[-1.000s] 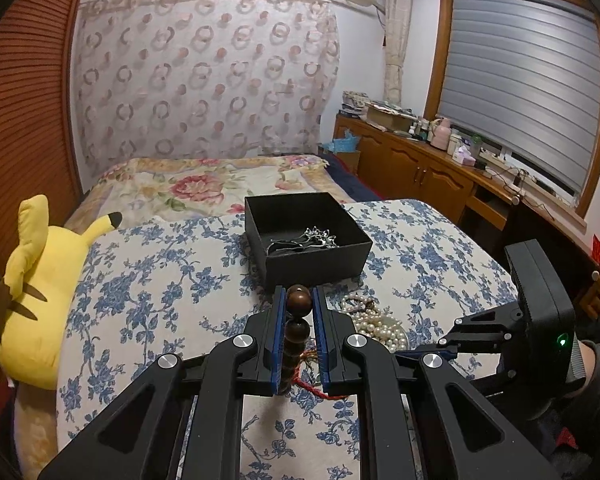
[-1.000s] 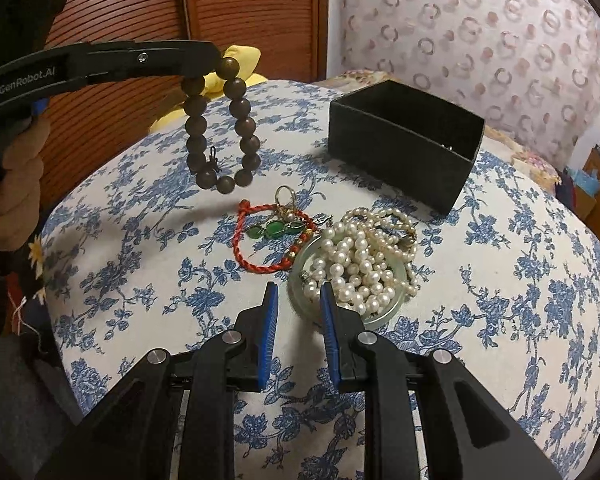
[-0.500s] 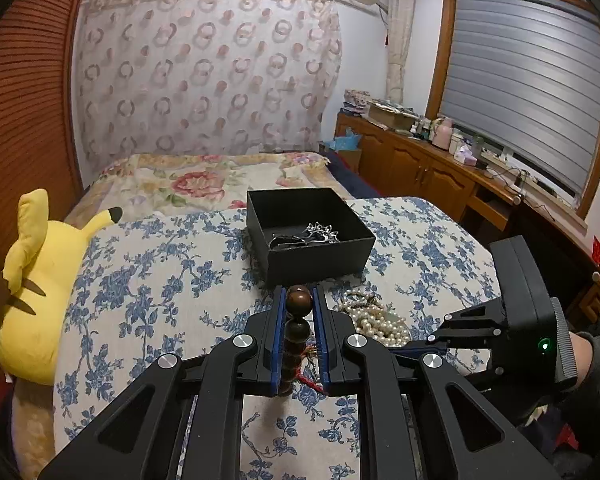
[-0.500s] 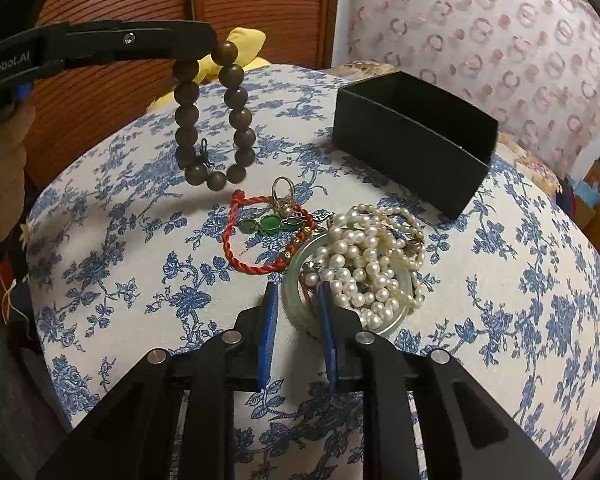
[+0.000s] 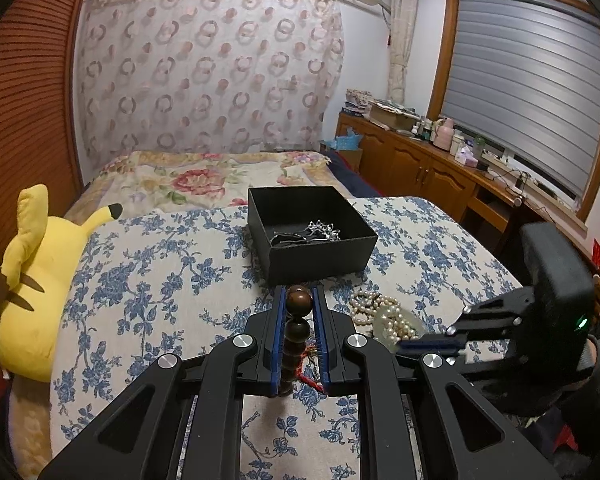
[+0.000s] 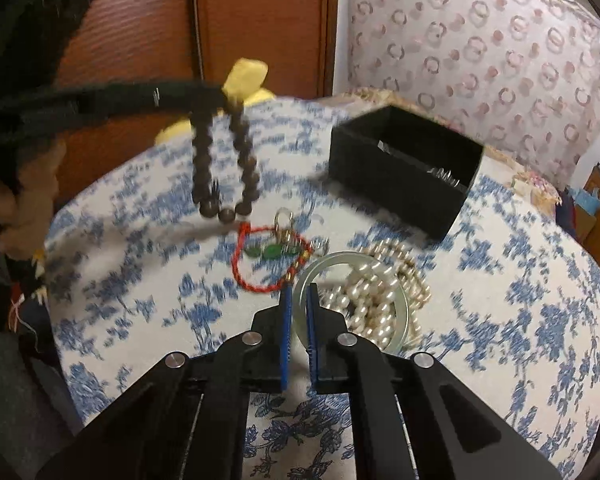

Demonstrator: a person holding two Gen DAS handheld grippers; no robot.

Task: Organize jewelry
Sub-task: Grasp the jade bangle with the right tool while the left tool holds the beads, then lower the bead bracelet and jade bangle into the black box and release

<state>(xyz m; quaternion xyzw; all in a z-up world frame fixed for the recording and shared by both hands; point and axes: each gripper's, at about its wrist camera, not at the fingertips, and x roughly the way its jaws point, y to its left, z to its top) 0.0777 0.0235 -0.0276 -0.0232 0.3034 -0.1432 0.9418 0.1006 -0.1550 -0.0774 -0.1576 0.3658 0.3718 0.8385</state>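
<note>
My left gripper [image 5: 299, 296] is shut on a brown wooden bead bracelet [image 5: 298, 322], which hangs from it above the blue floral cloth [image 6: 225, 168]. An open black box [image 5: 314, 232] with silver jewelry inside stands just beyond it. My right gripper [image 6: 299, 294] has its jaws narrowed around the near rim of a pale jade bangle [image 6: 356, 300] that lies under a heap of pearl strands [image 6: 380, 280]; the view is blurred. A red cord bracelet with green charms [image 6: 268, 258] lies left of the bangle.
A yellow Pikachu plush [image 5: 32, 280] lies at the left edge of the bed. A wooden cabinet [image 5: 416, 168] with clutter runs along the right wall under the window. Wooden wardrobe doors [image 6: 260, 20] stand on the left.
My left gripper has carried the bead bracelet forward toward the black box. My right gripper has moved forward onto the bangle rim and its jaws have narrowed.
</note>
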